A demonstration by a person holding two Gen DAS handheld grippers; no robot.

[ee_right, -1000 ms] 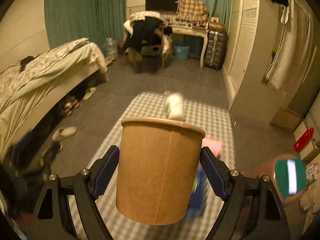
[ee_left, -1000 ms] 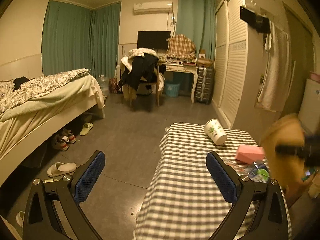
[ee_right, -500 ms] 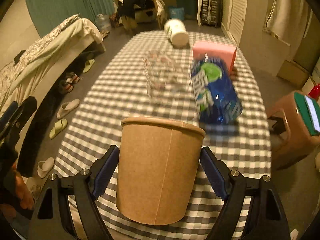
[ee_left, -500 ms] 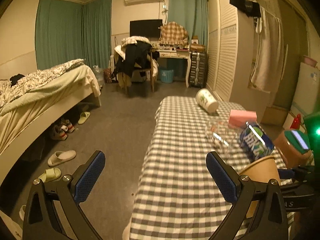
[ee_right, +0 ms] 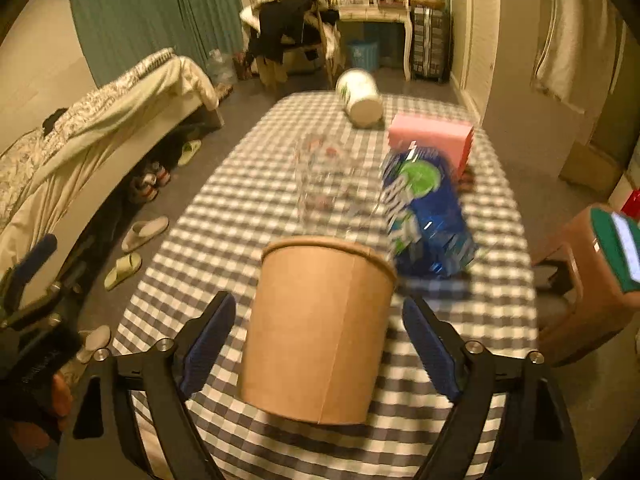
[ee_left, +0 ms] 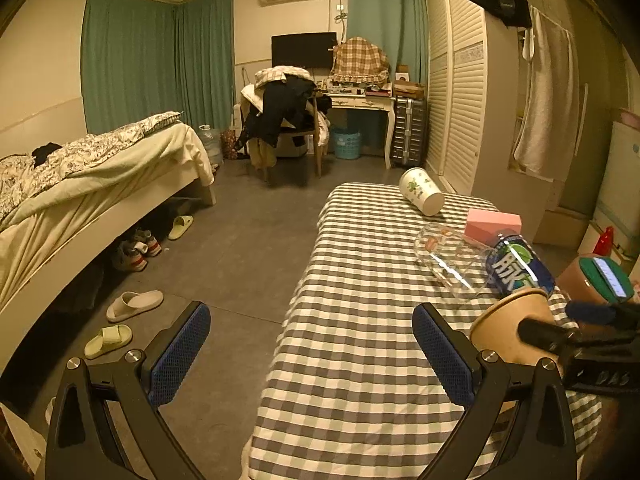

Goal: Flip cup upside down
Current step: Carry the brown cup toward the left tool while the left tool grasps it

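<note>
A brown paper cup (ee_right: 316, 328) stands on the checked tablecloth (ee_right: 224, 216) near the table's front edge, wider rim up. My right gripper (ee_right: 320, 344) is open, its blue pads (ee_right: 208, 340) clear of the cup on both sides. The cup also shows in the left wrist view (ee_left: 508, 328), partly behind the right gripper. My left gripper (ee_left: 312, 352) is open and empty, over the table's left front edge.
On the cloth (ee_left: 360, 280) lie a clear glass (ee_left: 452, 260), a blue bottle (ee_left: 520, 268), a pink box (ee_left: 494, 222) and a white printed cup (ee_left: 420, 196) on its side. A brown stool (ee_right: 592, 280) stands right. A bed (ee_left: 80, 184) and slippers (ee_left: 134, 304) are left.
The right gripper brought the cup down to the table and its jaws opened off it. The left gripper's view shifted slightly; it stayed open.
</note>
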